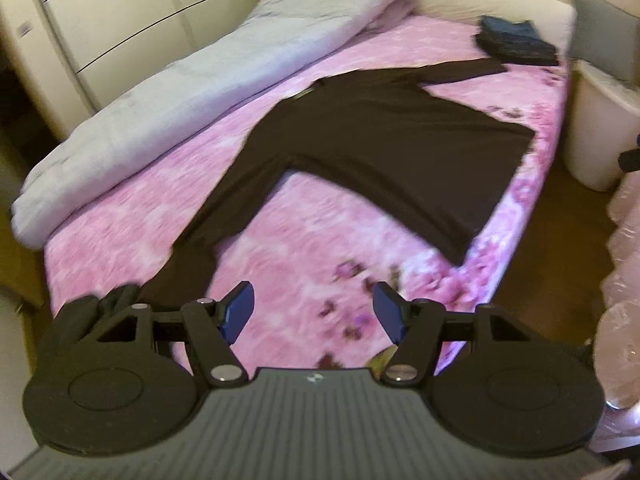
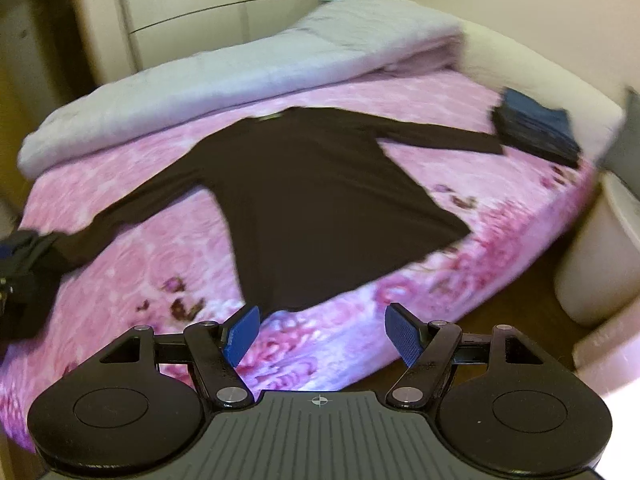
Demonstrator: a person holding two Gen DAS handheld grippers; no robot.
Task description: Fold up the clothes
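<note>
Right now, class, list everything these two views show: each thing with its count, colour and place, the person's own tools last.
Long-sleeved dark brown shirt: one, spread flat mid-bed, sleeves out.
Pink floral bedsheet: one, covering the mattress.
Pale grey rolled duvet: one, along the bed's far side.
Folded dark blue clothes stack: one, at the far right corner of the bed, by a sleeve end.
White plastic bin: one, on the floor, right of the bed.
Cream wardrobe: one, behind the duvet.
Left hand-held gripper: one, black with blue pads, open, empty.
Right hand-held gripper: one, same colours, open, empty.
</note>
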